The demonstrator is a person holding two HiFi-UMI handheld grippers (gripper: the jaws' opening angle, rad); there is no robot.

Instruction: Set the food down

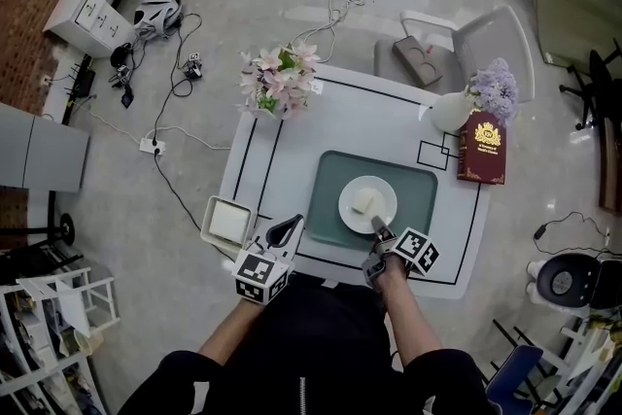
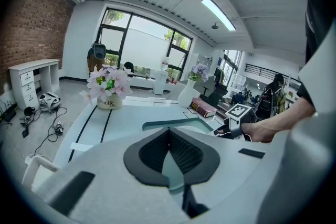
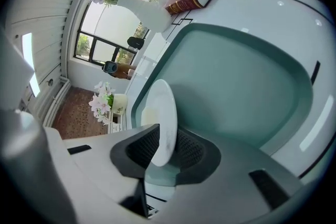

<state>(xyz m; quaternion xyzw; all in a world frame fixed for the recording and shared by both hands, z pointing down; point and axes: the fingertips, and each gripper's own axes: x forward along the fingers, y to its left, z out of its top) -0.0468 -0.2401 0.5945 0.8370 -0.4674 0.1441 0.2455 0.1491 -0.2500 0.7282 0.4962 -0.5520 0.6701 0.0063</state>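
Observation:
A white round plate with a pale block of food on it lies over the green tray in the middle of the white table. My right gripper is shut on the plate's near rim. In the right gripper view the plate runs edge-on between the pads, with the food on its far side and the tray beyond. My left gripper hovers at the table's front edge, left of the tray. Its tips meet with nothing between them.
A small square white dish sits at the table's front left corner, just left of my left gripper. Pink flowers in a pot stand at the back left. A white vase of purple flowers and a red book are at the back right. A grey chair stands behind the table.

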